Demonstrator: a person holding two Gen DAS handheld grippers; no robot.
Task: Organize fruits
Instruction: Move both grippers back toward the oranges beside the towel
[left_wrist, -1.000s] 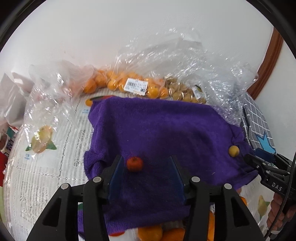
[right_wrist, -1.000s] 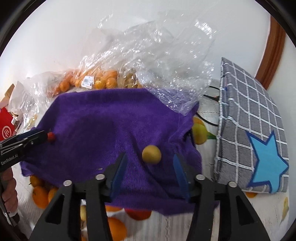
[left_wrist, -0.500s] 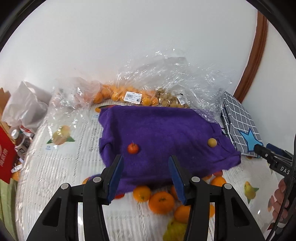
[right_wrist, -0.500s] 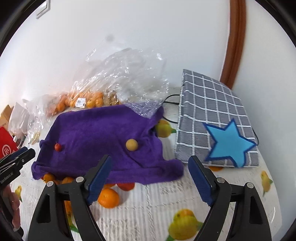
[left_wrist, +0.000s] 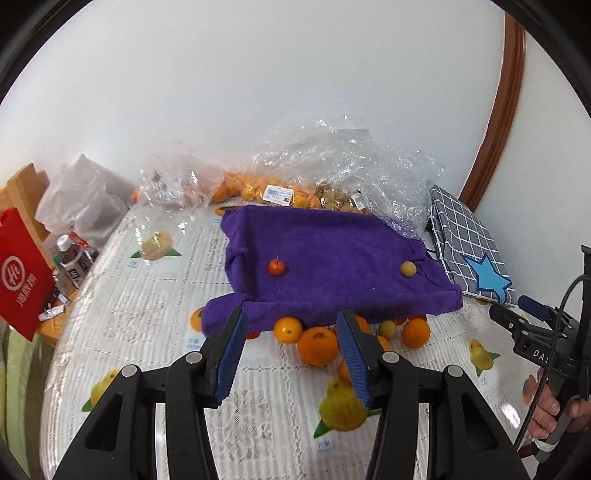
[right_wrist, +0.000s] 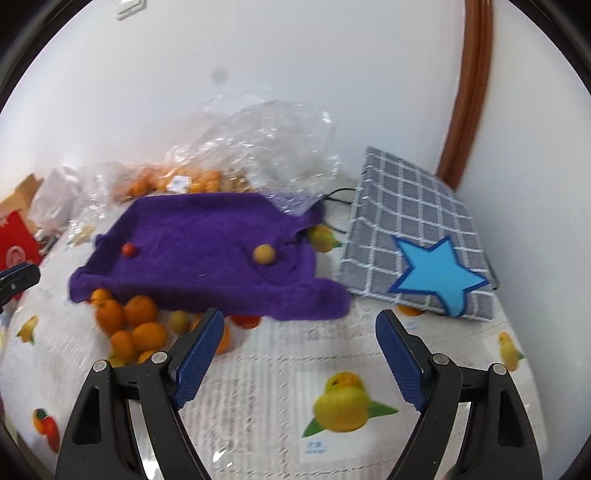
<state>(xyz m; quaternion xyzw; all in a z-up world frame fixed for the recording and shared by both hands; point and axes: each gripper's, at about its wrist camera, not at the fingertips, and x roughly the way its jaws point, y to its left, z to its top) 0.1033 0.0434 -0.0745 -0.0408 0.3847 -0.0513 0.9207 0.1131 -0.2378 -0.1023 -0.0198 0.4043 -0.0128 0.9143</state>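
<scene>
A purple towel (left_wrist: 332, 266) lies on the table with a small red-orange fruit (left_wrist: 277, 266) and a small yellow fruit (left_wrist: 408, 268) on top. Both fruits show in the right wrist view too, red (right_wrist: 128, 250) and yellow (right_wrist: 264, 254), on the towel (right_wrist: 199, 251). Several oranges (left_wrist: 317, 345) lie at the towel's near edge, also in the right wrist view (right_wrist: 140, 317). My left gripper (left_wrist: 291, 354) is open and empty, near the oranges. My right gripper (right_wrist: 299, 354) is wide open and empty, short of the towel.
Clear plastic bags of small oranges (left_wrist: 258, 190) sit behind the towel by the wall. A grey checked pad with a blue star (right_wrist: 421, 251) lies at the right. A red bag (left_wrist: 22, 273) and bottles (left_wrist: 72, 260) stand at the left edge. The tablecloth (right_wrist: 280, 369) has fruit prints.
Both grippers have pulled back and up from the towel, leaving the two small fruits on it. The right gripper has opened wider. The oranges at the towel's near edge have come into view.
</scene>
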